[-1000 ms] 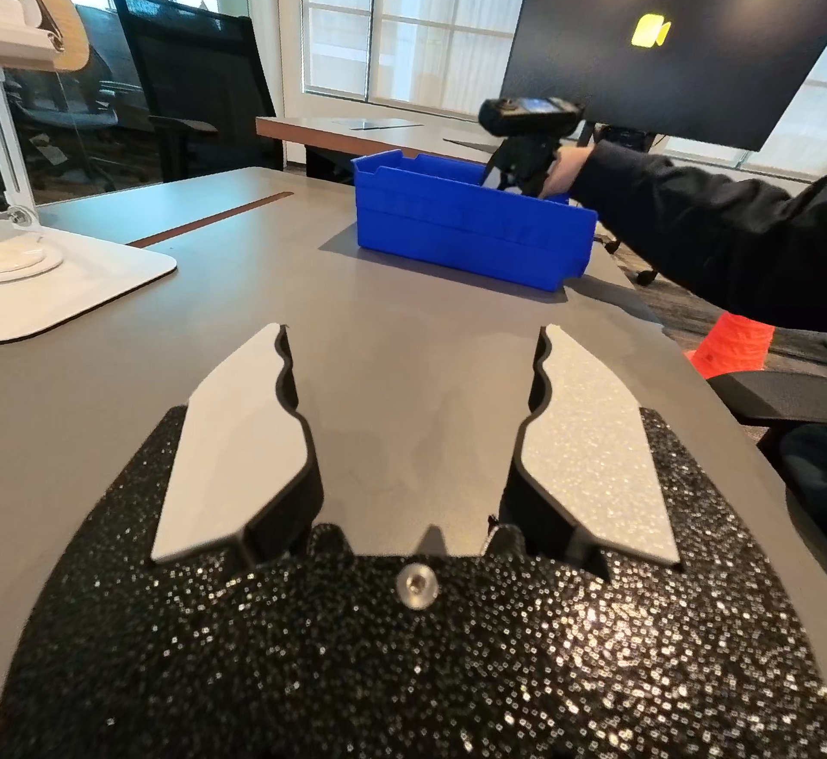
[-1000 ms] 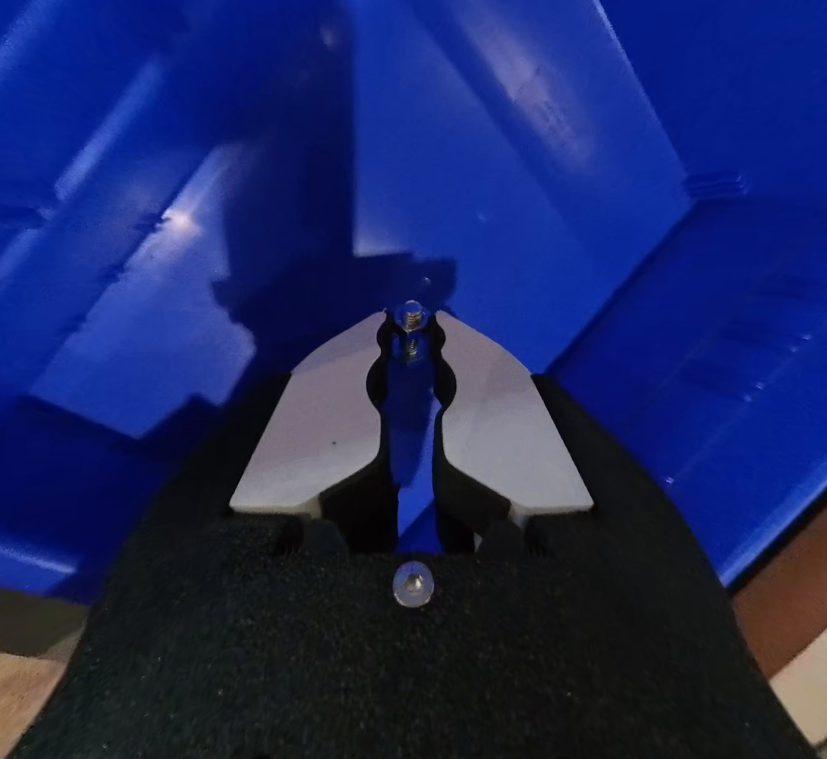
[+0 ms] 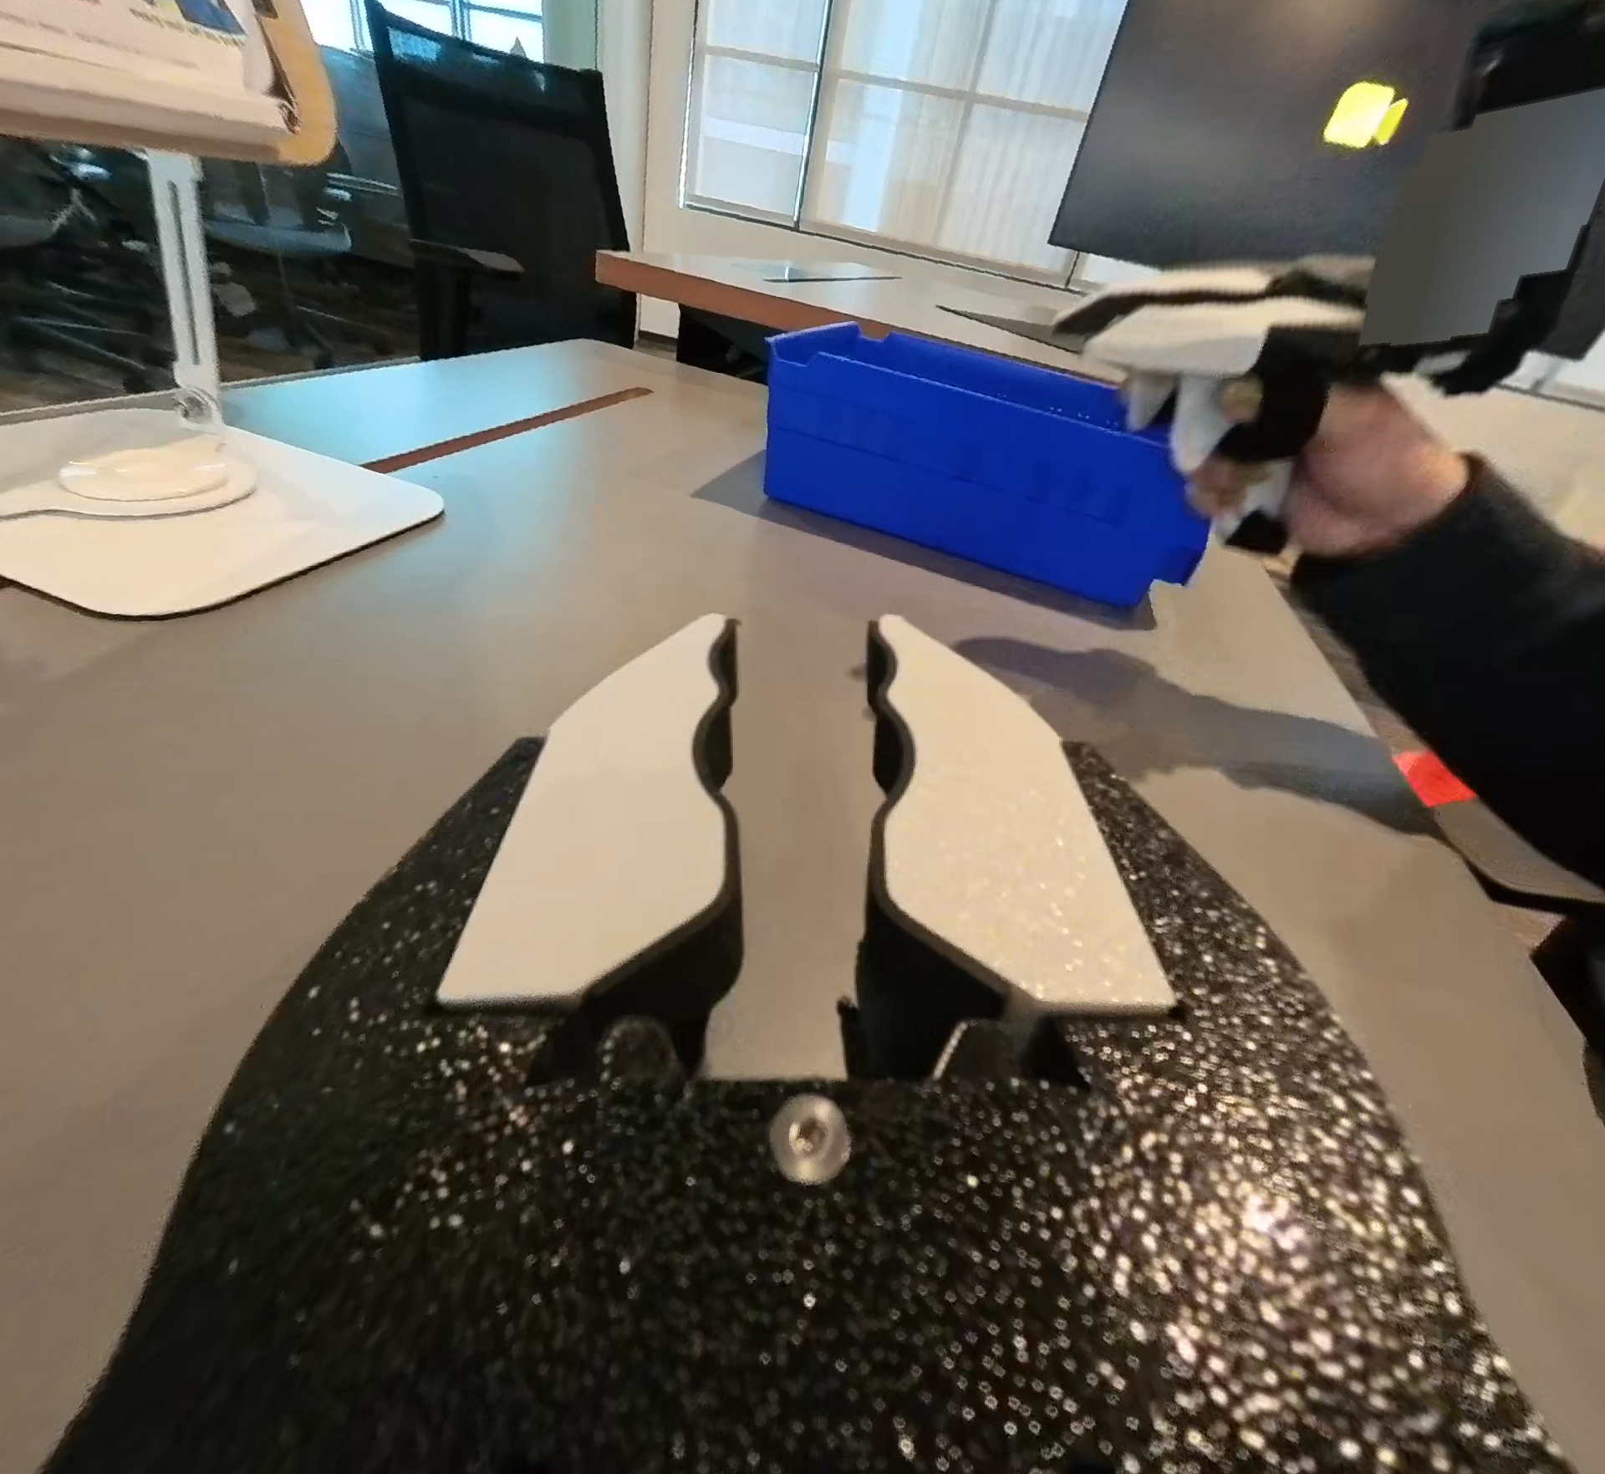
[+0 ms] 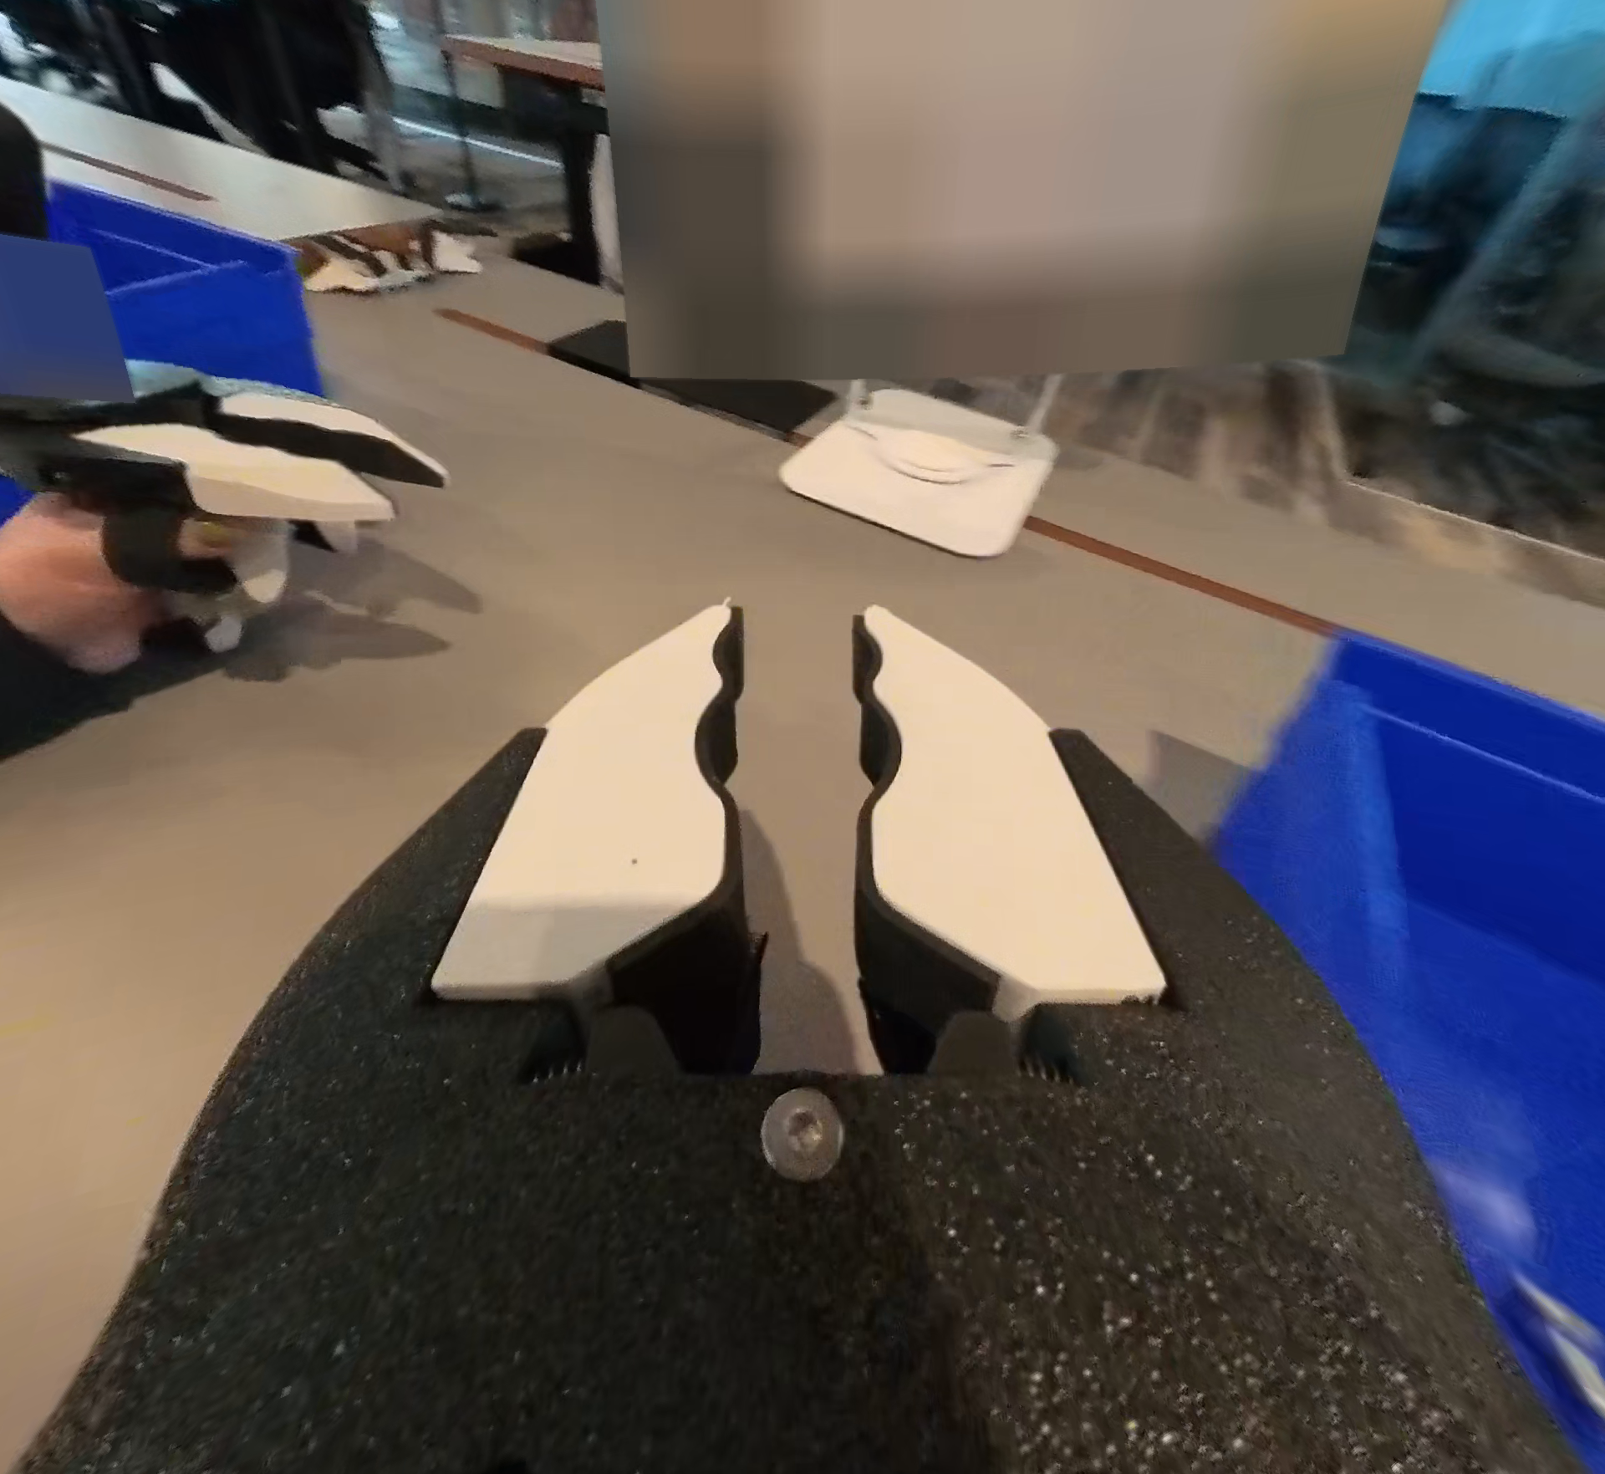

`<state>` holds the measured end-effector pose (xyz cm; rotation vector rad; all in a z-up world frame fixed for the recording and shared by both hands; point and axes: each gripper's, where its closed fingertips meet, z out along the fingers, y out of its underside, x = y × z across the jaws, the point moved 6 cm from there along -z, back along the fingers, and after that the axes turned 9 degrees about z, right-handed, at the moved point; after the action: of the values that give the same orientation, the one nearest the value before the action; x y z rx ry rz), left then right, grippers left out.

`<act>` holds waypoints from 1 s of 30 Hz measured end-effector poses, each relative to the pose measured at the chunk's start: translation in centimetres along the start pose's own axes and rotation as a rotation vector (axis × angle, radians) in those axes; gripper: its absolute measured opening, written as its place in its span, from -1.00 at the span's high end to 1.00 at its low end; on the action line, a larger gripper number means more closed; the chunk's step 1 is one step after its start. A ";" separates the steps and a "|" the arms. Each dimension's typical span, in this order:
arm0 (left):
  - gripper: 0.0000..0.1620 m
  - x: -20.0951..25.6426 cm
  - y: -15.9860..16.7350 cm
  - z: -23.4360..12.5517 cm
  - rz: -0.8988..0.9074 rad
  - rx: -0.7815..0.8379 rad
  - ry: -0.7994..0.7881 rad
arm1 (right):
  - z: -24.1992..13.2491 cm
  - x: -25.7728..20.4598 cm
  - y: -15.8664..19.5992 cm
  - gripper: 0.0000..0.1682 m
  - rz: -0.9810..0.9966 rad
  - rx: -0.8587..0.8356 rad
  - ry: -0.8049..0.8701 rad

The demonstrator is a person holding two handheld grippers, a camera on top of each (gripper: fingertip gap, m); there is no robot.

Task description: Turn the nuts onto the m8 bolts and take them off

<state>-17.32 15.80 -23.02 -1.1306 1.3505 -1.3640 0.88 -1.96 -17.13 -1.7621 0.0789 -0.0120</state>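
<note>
Nuts and bolts we can't spot; our left tongs (image 3: 803, 637) and right tongs (image 4: 797, 624) sit parted, gripping nothing, blue bin (image 3: 973, 459) at centre right

Office clutter around a grey desk (image 3: 521, 650)

A white stand base (image 3: 174, 511) sits far left, a black mesh chair (image 3: 504, 190) behind it, a dark monitor (image 3: 1259, 86) far right before windows (image 3: 912, 42).

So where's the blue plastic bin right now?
In the left wrist view the blue plastic bin sits on the grey table, ahead and right of the left gripper, beside the right gripper.
</note>
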 end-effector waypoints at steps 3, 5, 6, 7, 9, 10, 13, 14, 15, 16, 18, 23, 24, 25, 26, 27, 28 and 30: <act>0.77 -0.2 -0.2 -0.4 0.022 0.006 -0.040 | 5.3 -3.2 1.4 0.79 0.073 0.022 -0.105; 0.82 -0.5 -0.2 -0.6 0.039 0.001 -0.068 | 8.4 -4.7 2.3 0.83 0.079 0.047 -0.101; 0.84 -0.7 -0.2 -0.7 0.044 -0.001 -0.087 | 9.6 -5.4 2.8 0.83 0.071 0.049 -0.095; 0.87 -0.9 -0.1 -0.9 0.047 -0.004 -0.109 | 10.6 -6.1 3.3 0.83 0.052 0.045 -0.091; 0.91 -1.6 0.1 -1.4 0.041 -0.007 -0.159 | 11.7 -7.0 4.4 0.82 0.002 0.057 -0.055; 0.92 -1.9 0.0 -1.7 0.031 -0.002 -0.183 | 12.0 -7.3 5.0 0.82 -0.033 0.058 -0.040; 0.93 -2.7 -0.1 -2.4 -0.020 0.038 -0.227 | 11.6 -8.1 5.3 0.82 -0.123 0.089 -0.033; 0.94 -2.8 -0.1 -2.5 -0.035 0.052 -0.231 | 11.3 -8.3 5.2 0.83 -0.141 0.111 -0.024; 0.94 -2.9 -0.1 -2.6 -0.048 0.060 -0.232 | 11.1 -8.4 5.2 0.83 -0.153 0.125 -0.018; 0.94 -2.9 0.0 -2.6 -0.060 0.063 -0.230 | 11.0 -8.6 5.2 0.83 -0.160 0.128 -0.023; 0.94 -2.9 0.1 -2.5 -0.071 0.059 -0.215 | 10.9 -8.7 5.3 0.83 -0.165 0.122 -0.029; 0.88 -1.2 -1.9 -2.3 -0.013 0.054 -0.148 | 10.6 -8.6 5.2 0.83 -0.149 0.146 -0.044; 0.88 -0.6 -3.2 -2.6 0.005 0.062 -0.137 | 10.5 -8.6 5.2 0.83 -0.149 0.153 -0.045; 0.88 0.1 -4.7 -3.1 0.015 0.082 -0.143 | 10.4 -8.6 5.2 0.83 -0.150 0.159 -0.049; 0.88 0.7 -6.3 -3.9 0.018 0.109 -0.155 | 10.3 -8.5 5.1 0.83 -0.151 0.167 -0.047; 0.87 1.2 -7.9 -4.9 0.027 0.139 -0.158 | 10.3 -8.5 5.1 0.84 -0.150 0.173 -0.044; 0.85 1.5 -9.6 -6.2 0.047 0.161 -0.157 | 10.3 -8.5 5.1 0.84 -0.148 0.174 -0.041; 0.78 0.9 -12.2 -9.4 0.094 0.155 -0.190 | 10.4 -8.4 5.1 0.85 -0.151 0.173 -0.034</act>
<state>-26.60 17.03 -10.71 -1.0510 1.1280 -1.2373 -7.22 7.73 -23.81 -1.5913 -0.0781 -0.0956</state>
